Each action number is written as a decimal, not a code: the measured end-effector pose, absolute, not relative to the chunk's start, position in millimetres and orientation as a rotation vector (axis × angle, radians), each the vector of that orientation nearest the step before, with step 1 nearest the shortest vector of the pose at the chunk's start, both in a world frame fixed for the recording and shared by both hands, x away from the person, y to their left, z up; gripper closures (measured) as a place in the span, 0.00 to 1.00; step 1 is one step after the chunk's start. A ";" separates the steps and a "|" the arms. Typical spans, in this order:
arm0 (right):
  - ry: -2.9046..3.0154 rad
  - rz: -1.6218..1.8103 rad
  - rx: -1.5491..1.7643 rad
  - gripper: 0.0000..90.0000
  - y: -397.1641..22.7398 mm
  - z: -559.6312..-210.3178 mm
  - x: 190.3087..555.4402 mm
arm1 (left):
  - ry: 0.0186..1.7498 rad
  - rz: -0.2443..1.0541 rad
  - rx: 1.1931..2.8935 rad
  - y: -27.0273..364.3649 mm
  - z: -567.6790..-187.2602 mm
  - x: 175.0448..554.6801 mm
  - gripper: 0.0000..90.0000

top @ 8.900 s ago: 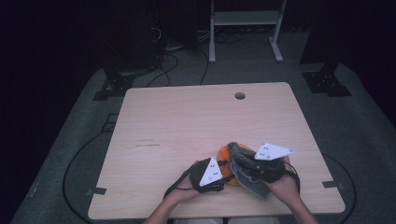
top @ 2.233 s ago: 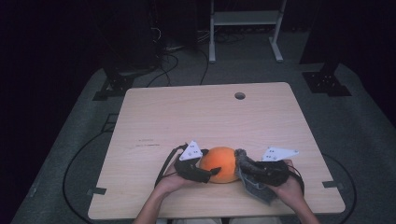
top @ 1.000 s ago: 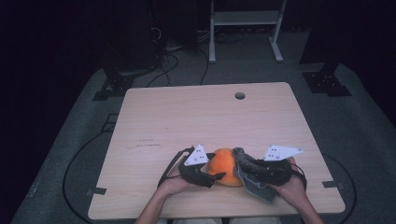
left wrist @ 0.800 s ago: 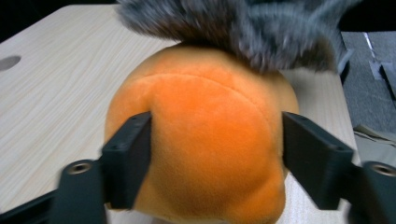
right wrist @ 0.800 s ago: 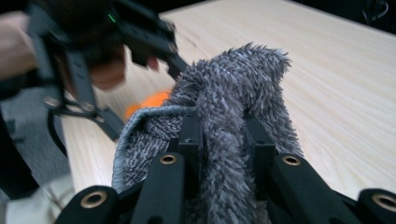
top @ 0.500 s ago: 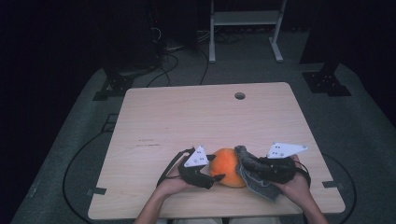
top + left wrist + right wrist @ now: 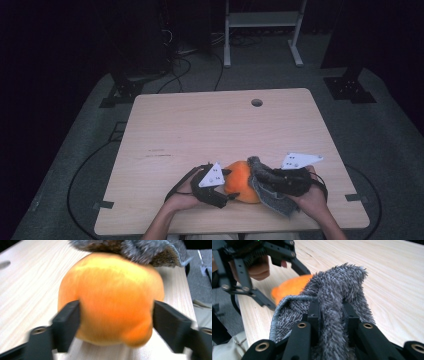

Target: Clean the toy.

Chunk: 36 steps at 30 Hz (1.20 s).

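Note:
An orange plush ball (image 7: 239,181) rests on the wooden table (image 7: 220,125) near its front edge. My left gripper (image 7: 230,186) reaches it from the left. In the left gripper view the ball (image 7: 110,290) sits between the two jaws of the left gripper (image 7: 116,312), whose pads lie against its sides. Those jaws have just been opening a little, with the ball still between them. My right gripper (image 7: 261,181) is shut on a grey fuzzy cloth (image 7: 274,199). In the right gripper view the cloth (image 7: 337,282) bunches up between the jaws of the right gripper (image 7: 331,305). It drapes against the ball's right side (image 7: 292,286).
A round cable hole (image 7: 256,102) lies near the table's far edge. A white shelf frame (image 7: 260,30) and cables stand on the dark floor beyond. Both of the person's hands hold the grippers close to the front edge.
Over the last second the hands have hardly moved. About two seconds ago the left gripper stood a little farther left; it now sits closer around the ball.

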State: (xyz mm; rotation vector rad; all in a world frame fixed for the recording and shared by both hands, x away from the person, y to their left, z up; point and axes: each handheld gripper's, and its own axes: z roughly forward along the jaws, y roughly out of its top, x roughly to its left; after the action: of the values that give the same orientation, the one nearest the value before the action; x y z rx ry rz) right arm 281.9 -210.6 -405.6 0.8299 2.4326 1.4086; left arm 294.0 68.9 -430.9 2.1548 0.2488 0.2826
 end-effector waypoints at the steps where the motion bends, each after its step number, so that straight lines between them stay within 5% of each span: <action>1: 2.433 1.409 0.830 0.81 -210.6 -405.6 281.9 | 0.249 0.283 2.155 68.9 -430.9 294.0 0.19; 5: 2.430 1.403 0.828 0.81 -213.4 -407.5 282.6 | 0.343 0.202 2.040 67.2 -422.2 298.6 0.17; 16: 2.431 1.380 0.795 0.80 -206.1 -408.0 277.6 | 0.348 0.236 2.126 68.5 -433.7 297.6 0.24; 29: 2.549 1.437 0.679 0.80 -198.0 -415.9 271.4 | 0.348 0.195 2.104 62.3 -432.9 301.6 0.08; 36: 2.530 1.459 0.751 0.80 -204.4 -415.8 274.7 | 0.367 0.281 2.108 56.1 -431.0 294.2 0.35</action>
State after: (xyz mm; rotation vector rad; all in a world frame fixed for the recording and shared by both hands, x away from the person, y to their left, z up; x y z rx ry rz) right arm 274.7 -204.4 -415.8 0.7514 2.5295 1.4592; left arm 294.2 56.1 -431.0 2.1080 0.3671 0.2809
